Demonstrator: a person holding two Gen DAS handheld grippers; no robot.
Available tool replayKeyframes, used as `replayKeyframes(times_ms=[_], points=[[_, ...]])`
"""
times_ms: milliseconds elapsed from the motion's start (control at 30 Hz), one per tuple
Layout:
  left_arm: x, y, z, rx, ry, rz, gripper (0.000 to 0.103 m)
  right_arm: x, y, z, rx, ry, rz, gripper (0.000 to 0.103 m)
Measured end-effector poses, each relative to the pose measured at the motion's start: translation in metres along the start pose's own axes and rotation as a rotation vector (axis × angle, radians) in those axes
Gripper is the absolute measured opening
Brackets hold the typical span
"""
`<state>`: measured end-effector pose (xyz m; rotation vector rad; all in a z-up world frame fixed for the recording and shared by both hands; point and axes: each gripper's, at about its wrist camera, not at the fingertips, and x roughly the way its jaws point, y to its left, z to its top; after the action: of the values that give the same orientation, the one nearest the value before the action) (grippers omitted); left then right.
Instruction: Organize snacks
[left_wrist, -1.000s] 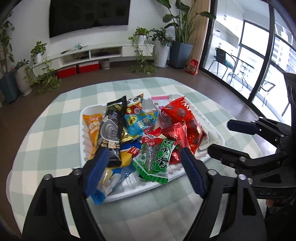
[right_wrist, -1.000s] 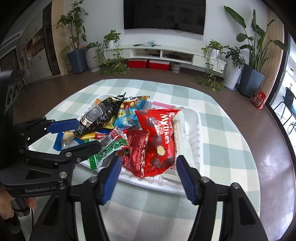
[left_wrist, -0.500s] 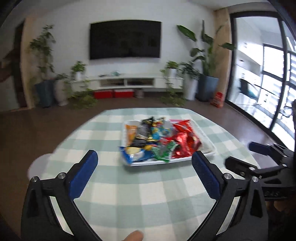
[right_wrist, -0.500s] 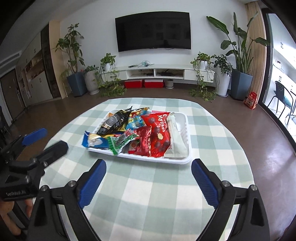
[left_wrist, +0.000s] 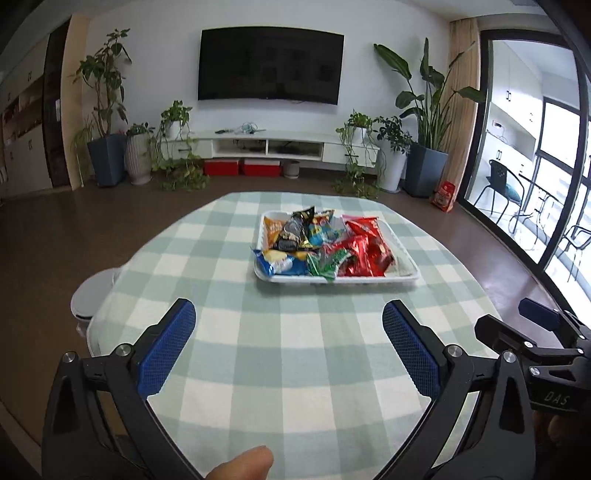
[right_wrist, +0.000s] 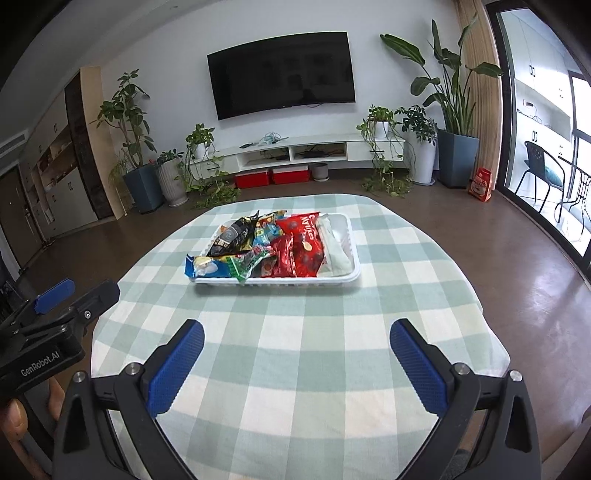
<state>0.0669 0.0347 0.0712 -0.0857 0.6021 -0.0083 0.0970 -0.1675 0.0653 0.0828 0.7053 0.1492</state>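
Note:
A white tray (left_wrist: 332, 278) (right_wrist: 277, 282) sits on the far half of the round table, heaped with snack packets. Among them are a red bag (left_wrist: 365, 251) (right_wrist: 303, 243), a black packet (left_wrist: 293, 232) (right_wrist: 232, 236), a green one (left_wrist: 327, 262) and a blue one (left_wrist: 277, 264). My left gripper (left_wrist: 288, 308) is open and empty over the near cloth, well short of the tray. Beside it, my right gripper (right_wrist: 297, 326) is opening its jaws, with nothing between them. Each shows at the edge of the other's view.
A green-and-white checked cloth (left_wrist: 295, 350) covers the table. A pale round stool (left_wrist: 92, 291) stands at its left edge. Behind are a TV bench (left_wrist: 266, 147), potted plants and glass doors on the right. A fingertip (left_wrist: 240, 463) pokes in at the bottom.
Both grippers drew back from right over the tray and rose, so the tray now looks small and far. Both pairs of jaws spread wider. The snacks stayed in the tray.

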Motion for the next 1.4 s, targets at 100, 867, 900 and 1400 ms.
replayKeyframes(times_ms=[100,867,900,1400], points=[[0.0,-0.002,-0.008,-0.011,0.036,0.011,0.103,-0.002,-0.001,-0.007,0.009,0.011,-0.005,0.103],[0.034,-0.003,-0.045,0.02,0.173,0.104,0.103,-0.001,0.005,-0.045,-0.017,0.077,-0.062,0.103],[0.035,-0.003,-0.045,0.022,0.176,0.102,0.103,-0.001,0.007,-0.046,-0.019,0.08,-0.061,0.103],[0.038,-0.004,-0.052,0.023,0.197,0.1,0.103,0.001,0.01,-0.05,-0.023,0.1,-0.065,0.103]])
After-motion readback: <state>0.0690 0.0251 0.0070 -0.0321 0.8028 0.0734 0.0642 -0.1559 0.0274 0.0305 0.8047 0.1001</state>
